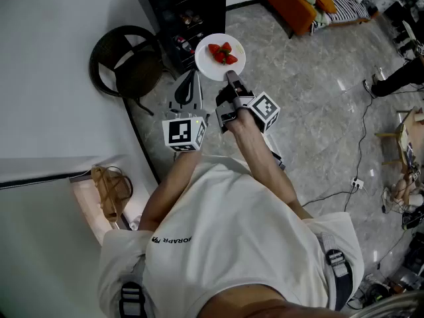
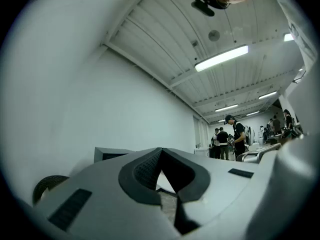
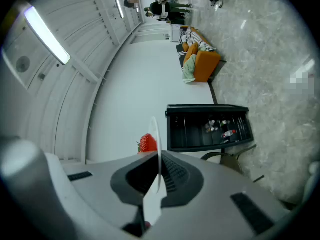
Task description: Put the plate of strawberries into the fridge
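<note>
A white plate [image 1: 207, 66] bearing red strawberries [image 1: 222, 53] is held out over the floor, with my right gripper [image 1: 230, 77] shut on its near rim. In the right gripper view the plate [image 3: 155, 134] shows edge-on between the pads of the right gripper [image 3: 158, 159], a strawberry [image 3: 148, 143] to its left. The black fridge [image 1: 189, 10] stands open just beyond the plate, with bottles on its shelves; it is also ahead as the fridge [image 3: 207, 128]. My left gripper [image 1: 188, 90] hangs shut and empty beside the right one. Its fingertips meet in the left gripper [image 2: 161, 154] view.
A round dark chair [image 1: 126, 61] stands left of the fridge against the white wall [image 1: 53, 78]. An orange sofa [image 1: 298, 8] sits at the far right. A cable and power strip [image 1: 358, 183] lie on the marble floor. People stand far off [image 2: 235, 139].
</note>
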`<state>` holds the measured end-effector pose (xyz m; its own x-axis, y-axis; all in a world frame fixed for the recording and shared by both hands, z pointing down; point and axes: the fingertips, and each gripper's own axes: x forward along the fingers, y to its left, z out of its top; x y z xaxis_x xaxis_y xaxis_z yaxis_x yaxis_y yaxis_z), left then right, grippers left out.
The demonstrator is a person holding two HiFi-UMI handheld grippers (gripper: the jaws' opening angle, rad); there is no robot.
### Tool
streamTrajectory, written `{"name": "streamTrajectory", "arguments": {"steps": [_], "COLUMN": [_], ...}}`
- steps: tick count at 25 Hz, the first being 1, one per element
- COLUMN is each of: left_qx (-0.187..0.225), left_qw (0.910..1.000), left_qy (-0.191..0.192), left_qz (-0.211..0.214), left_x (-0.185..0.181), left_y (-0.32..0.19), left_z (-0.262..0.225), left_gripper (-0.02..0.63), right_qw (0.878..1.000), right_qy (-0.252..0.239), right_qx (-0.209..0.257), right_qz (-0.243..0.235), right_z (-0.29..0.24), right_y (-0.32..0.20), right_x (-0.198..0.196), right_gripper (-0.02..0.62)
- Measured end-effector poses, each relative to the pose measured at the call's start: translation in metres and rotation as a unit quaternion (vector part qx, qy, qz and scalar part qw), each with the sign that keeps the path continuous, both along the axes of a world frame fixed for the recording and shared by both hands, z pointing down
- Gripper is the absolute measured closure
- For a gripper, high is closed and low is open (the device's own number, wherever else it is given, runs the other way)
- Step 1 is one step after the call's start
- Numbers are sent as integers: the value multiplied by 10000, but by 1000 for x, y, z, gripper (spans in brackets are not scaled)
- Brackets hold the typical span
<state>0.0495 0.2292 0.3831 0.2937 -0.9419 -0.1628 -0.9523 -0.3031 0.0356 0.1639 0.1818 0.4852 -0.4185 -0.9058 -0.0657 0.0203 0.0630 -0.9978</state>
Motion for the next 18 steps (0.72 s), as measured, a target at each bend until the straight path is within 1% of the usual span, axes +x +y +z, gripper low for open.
{"name": "streamTrajectory", "arguments": {"steps": [5,8,13,18], "left_qx": [-50,-29,17,-6], "left_qw": [10000,9999,9999,9999], "left_qy": [-64,-128,-160,-121], "left_qz": [23,56,51,-7], "left_x": [-8,-10,-15,-27], "left_y": [34,47,51,37], "left_z": [-3,-3,-4,1], "left_gripper": [604,604,604,604], "right_qw": [9999,10000,10000,9999], "right_qy": [58,21,45,112], "right_qx": [-119,-50,19,25], "right_qz": [53,80,40,-48], "right_z": [-2,-2,-5,-3], "right_y": [40,51,54,38], "right_x": [-8,-12,-20,-34], "right_gripper": [576,577,577,577]}}
